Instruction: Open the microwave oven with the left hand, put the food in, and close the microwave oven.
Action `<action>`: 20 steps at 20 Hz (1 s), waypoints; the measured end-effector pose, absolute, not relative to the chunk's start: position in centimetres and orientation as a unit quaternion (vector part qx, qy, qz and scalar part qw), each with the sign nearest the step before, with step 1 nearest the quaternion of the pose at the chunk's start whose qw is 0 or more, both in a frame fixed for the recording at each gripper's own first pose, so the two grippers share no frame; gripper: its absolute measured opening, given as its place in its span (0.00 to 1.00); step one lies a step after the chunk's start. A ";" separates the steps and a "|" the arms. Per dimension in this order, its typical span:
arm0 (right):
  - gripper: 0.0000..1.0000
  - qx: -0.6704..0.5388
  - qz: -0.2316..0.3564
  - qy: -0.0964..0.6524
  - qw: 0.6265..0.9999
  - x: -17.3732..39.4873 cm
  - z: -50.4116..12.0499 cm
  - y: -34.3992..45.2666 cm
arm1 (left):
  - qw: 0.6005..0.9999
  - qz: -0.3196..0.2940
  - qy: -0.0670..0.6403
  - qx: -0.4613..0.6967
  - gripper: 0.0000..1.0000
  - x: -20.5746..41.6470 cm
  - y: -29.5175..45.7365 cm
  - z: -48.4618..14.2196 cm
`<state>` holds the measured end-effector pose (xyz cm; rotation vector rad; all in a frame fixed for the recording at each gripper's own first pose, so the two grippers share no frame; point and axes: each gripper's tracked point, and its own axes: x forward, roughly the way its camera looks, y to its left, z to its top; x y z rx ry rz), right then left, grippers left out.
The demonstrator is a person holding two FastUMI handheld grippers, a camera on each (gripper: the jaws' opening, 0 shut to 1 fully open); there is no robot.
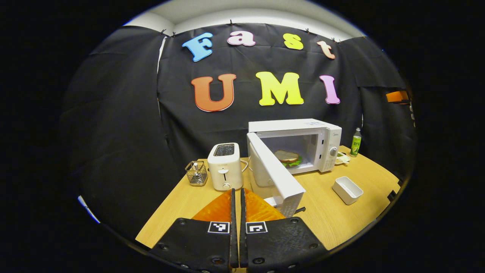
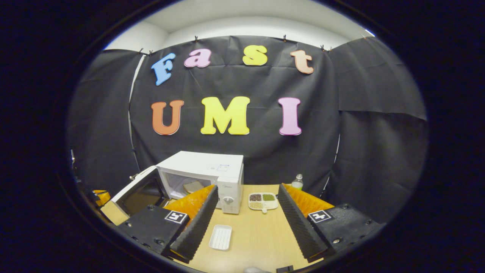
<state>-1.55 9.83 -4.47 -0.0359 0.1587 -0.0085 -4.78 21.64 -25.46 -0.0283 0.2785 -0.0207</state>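
The microwave (image 1: 299, 144) stands on the wooden table (image 1: 333, 216) toward its back edge, in front of the black cloth wall. Its door (image 1: 274, 176) is swung wide open on the left-side hinge, with the free edge of the door pointing toward the front of the table. The sandwich (image 1: 288, 157), bread over a green leaf, lies inside the open cavity on the oven floor. The left gripper (image 1: 237, 197) is clenched: its two fingers lie pressed together with nothing between them, positioned low over the front of the table, near the free edge of the door but not touching it. A white toaster (image 1: 225, 167) stands just left of the door, and a small wire basket (image 1: 196, 173) stands left of the toaster. An empty white rectangular tray (image 1: 347, 189) lies on the table in front and to the right of the microwave. A green-labelled bottle (image 1: 355, 143) stands to the right of the microwave near the wall, and a divided dish (image 2: 263, 200) holding small portions of food rests beside the control panel side of the microwave. The right gripper (image 2: 248, 210) is released: its fingers are spread wide apart and hold nothing, hovering above the table with the white tray and the divided dish visible between them.
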 end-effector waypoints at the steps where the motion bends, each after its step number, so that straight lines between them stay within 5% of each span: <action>1: 1.00 -0.018 -0.001 0.081 0.997 -1.5 -4.4 10.0 | 0.990 -0.021 0.137 -0.019 0.00 -4.8 21.0 -25.7; 8: 1.00 -0.015 0.005 0.092 0.996 -1.2 -4.4 10.4 | 0.986 -0.018 0.166 -0.019 0.00 -3.0 21.7 -29.4; 9: 0.92 -0.020 0.003 0.091 0.996 -1.2 -4.3 10.2 | 0.985 -0.021 0.169 -0.018 0.00 -3.0 21.6 -29.6; 11: 1.00 -0.018 0.001 0.091 0.996 -1.2 -4.2 10.2 | 0.984 -0.025 0.175 -0.010 0.00 -2.7 21.3 -30.0; 15: 1.00 0.001 -0.002 0.100 0.995 -1.2 -4.9 9.8 | 0.982 -0.043 0.185 -0.005 0.00 -2.6 19.9 -30.8; 16: 0.92 0.004 -0.003 0.101 0.995 -1.3 -5.0 9.8 | 0.982 -0.048 0.184 -0.002 0.00 -2.4 19.4 -30.7; 17: 1.00 0.006 -0.004 0.102 0.995 -1.3 -5.0 9.7 | 0.981 -0.054 0.184 -0.003 0.00 -2.3 18.8 -30.7; 20: 1.00 0.018 -0.009 0.106 0.994 -1.9 -5.3 9.3 | 0.981 -0.070 0.181 -0.004 0.00 -1.7 16.7 -30.5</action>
